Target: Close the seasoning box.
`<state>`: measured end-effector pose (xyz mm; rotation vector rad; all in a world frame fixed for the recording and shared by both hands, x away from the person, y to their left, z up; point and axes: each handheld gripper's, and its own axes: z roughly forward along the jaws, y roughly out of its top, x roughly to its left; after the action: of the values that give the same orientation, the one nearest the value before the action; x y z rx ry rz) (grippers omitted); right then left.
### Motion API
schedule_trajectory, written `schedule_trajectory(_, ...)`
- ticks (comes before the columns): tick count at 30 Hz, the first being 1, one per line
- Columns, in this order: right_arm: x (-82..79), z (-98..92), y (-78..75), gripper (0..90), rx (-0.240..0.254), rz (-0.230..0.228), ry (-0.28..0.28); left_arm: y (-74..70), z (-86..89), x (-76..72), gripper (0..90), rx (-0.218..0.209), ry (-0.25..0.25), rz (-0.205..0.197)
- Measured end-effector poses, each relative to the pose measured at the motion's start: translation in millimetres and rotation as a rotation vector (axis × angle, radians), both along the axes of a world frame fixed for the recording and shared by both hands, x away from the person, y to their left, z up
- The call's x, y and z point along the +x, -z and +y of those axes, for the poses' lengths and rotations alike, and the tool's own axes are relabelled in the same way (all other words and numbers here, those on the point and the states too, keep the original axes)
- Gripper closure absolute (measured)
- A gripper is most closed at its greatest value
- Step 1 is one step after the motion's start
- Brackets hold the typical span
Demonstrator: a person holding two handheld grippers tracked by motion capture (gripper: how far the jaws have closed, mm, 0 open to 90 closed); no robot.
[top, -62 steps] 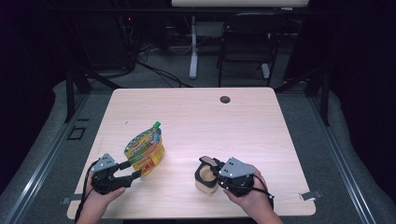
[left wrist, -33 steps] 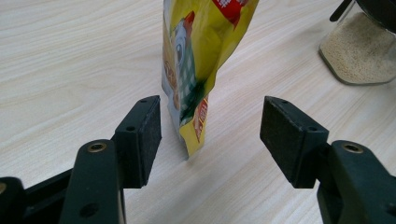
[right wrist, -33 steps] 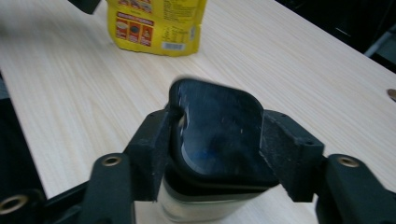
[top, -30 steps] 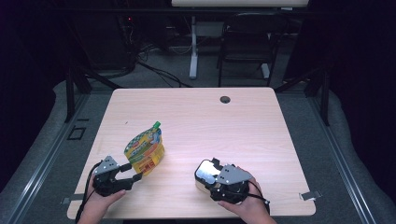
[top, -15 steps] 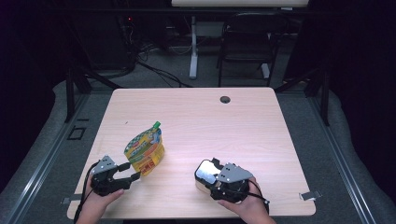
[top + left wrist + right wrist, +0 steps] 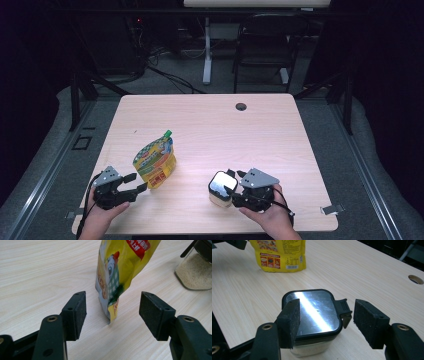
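Note:
A yellow stand-up pouch with a green cap stands upright on the table's left half. My left gripper is open just in front of it. In the left gripper view the pouch's bottom corner lies a little beyond the gap between the pads of that gripper. A square glass jar with a shiny metal lid and black latch stands near the front edge. My right gripper is open right beside it. In the right gripper view the jar's lid sits between and just beyond the gripper's pads.
The light wooden table has a round cable hole at its far edge. A chair and a desk leg stand on the dark floor behind it. The jar shows at the top right of the left gripper view.
Both hands have shifted only slightly near the table's front edge. The pouch and the jar stand where they were.

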<state>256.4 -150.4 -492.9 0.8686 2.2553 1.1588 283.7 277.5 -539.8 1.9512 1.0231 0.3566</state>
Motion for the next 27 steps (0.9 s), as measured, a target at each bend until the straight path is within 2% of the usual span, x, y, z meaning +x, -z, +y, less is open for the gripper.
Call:
schedule_trajectory(7,1.6,-13.2,-3.6,38.7,0.008,0.009,0.044,-1.0,1.2,-0.8,39.3,-0.004,-0.003,-0.009)
schedule_trajectory(11,1.4,-23.6,-3.2,38.9,0.017,0.013,0.079,-2.6,2.8,-1.4,39.3,0.007,-0.002,-0.009)
schedule_trajectory(17,3.3,-42.2,-1.5,39.2,0.048,0.019,0.137,-5.7,7.2,-2.8,39.6,-0.009,-0.023,-0.015)
schedule_trajectory(23,5.7,-55.9,7.0,39.9,0.076,0.022,0.201,-6.7,10.7,-2.6,39.9,-0.007,-0.031,-0.015)
schedule_trajectory(27,8.4,-63.6,15.7,40.0,0.104,0.056,0.233,-5.6,11.3,-1.8,40.1,-0.009,-0.037,-0.015)
